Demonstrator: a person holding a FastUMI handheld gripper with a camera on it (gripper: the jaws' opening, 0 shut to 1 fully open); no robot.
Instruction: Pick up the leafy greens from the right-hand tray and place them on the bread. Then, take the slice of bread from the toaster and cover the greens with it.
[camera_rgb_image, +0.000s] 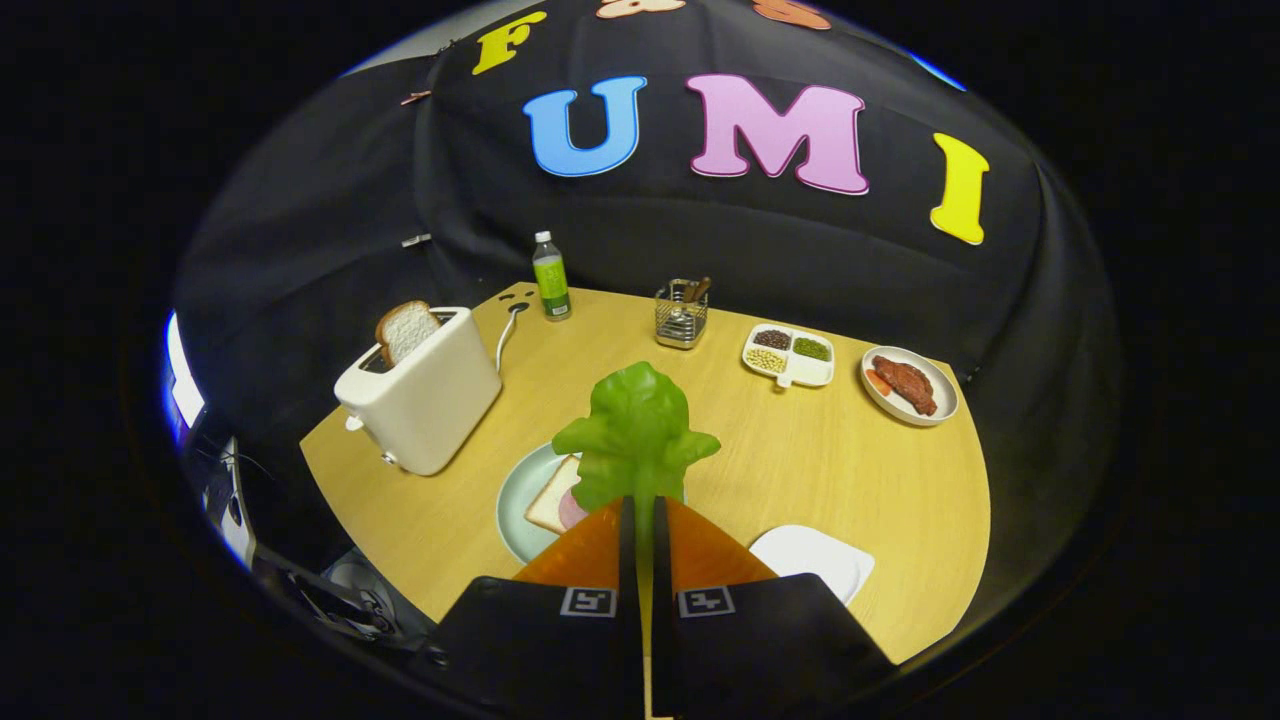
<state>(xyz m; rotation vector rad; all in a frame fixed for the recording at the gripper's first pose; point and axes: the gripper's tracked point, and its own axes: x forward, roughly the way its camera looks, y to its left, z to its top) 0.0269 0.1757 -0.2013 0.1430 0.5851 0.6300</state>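
pinching the stem end of the leafy greens (637, 437), the gripper (640, 515) has its two orange fingers (590, 550) pressed close together, with only a thin sliver of green showing in the narrow gap between them. the leaf stands up just ahead of the fingertips, its ruffled top reaching away from them. directly beneath and just beyond the fingertips lies a pale green plate (517, 495) on the wooden table (800, 470), and on it a slice of bread (553, 497) with something pink at its near edge; the leaf hides part of both, and whether it touches the bread cannot be told. just beside the right finger sits a white tray (815, 560), partly hidden behind the gripper body.

further off to the left of the fingers stands a white toaster (425, 395), with a second bread slice (405, 330) poking up out of its slot. well beyond the fingers, near the dark cloth wall, a bottle with a green label (550, 277) stands upright, and to its right a wire utensil holder (682, 313). further right of that is a divided white dish (789, 354) holding beans and grains in separate compartments, then a round plate with a piece of cooked meat (908, 385) on it.
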